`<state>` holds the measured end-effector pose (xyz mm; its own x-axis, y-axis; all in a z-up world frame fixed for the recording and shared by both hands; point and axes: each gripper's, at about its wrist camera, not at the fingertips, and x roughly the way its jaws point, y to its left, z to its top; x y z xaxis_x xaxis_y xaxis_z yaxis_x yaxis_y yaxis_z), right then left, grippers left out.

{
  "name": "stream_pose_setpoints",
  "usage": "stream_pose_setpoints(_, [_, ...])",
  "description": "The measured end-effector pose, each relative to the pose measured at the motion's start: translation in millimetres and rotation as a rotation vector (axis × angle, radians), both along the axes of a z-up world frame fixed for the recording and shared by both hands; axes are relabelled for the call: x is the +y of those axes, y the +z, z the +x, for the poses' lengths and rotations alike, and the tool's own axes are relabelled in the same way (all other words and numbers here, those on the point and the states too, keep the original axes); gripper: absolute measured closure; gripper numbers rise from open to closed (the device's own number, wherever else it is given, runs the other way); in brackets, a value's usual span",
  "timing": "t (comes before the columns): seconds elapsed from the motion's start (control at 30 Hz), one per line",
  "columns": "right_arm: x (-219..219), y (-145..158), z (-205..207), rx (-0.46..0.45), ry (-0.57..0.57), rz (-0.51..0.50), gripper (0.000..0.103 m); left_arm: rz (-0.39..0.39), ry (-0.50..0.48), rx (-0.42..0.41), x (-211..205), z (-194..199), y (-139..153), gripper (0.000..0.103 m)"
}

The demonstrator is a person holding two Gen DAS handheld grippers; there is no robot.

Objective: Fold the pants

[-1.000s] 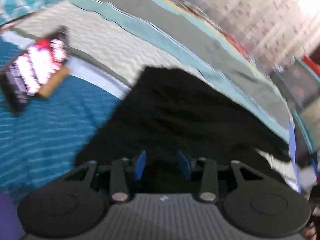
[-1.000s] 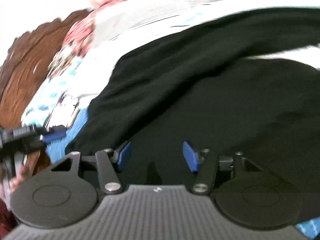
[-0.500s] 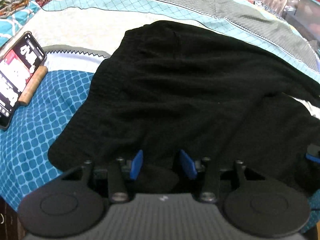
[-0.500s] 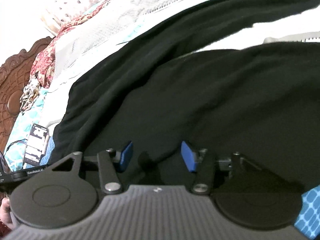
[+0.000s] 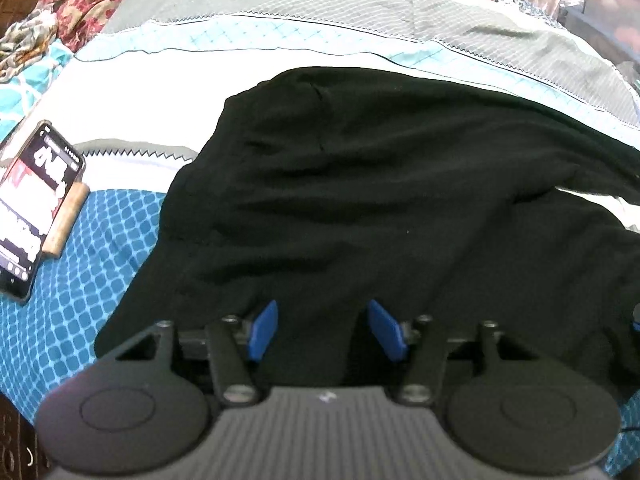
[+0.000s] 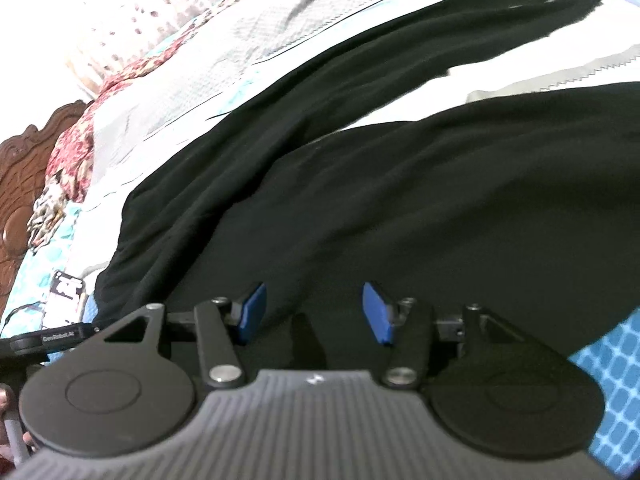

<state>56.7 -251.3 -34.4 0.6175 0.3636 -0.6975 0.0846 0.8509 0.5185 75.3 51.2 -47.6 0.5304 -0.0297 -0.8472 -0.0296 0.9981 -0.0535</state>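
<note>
Black pants lie spread flat on a bed, waist end toward the left. In the right wrist view the pants show both legs, the far leg reaching to a cuff at the upper right. My left gripper is open, its blue pads just above the near edge of the pants at the waist end. My right gripper is open too, low over the near leg's edge. Neither holds any cloth.
A phone with a lit screen leans on a wooden block at the left of the blue-patterned bedspread. A grey and white quilt lies beyond the pants. A carved wooden headboard stands at the far left.
Both grippers swung from a blurred, tilted view to a steady low position at the near edge of the pants. Both stayed open. The pants have not moved.
</note>
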Motion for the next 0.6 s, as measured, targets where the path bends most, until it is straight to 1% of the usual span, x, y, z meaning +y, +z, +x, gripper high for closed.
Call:
stream_pose_setpoints(0.23, [-15.4, -1.8, 1.0, -0.004, -0.066, 0.004, 0.047, 0.053, -0.012, -0.009, -9.8, 15.8, 5.8, 0.049])
stream_pose_setpoints(0.33, [-23.3, -3.3, -0.3, -0.005, -0.08, 0.003, 0.047, 0.076, -0.017, -0.018, -12.5, 26.1, 8.3, 0.045])
stream_pose_setpoints(0.4, [-25.0, -5.9, 1.0, -0.001, -0.089, 0.007, 0.047, 0.09, -0.02, -0.024, -13.2, 33.3, 9.0, 0.045])
stream_pose_setpoints(0.5, [-22.9, -11.8, 4.5, 0.017, -0.092, 0.019, 0.047, 0.099, -0.018, -0.021, -12.5, 42.6, 6.2, 0.045])
stream_pose_setpoints(0.6, [-22.9, -11.6, 4.5, 0.012, -0.089, 0.02, 0.047, 0.09, -0.017, -0.023, -4.3, 50.3, 5.5, 0.045])
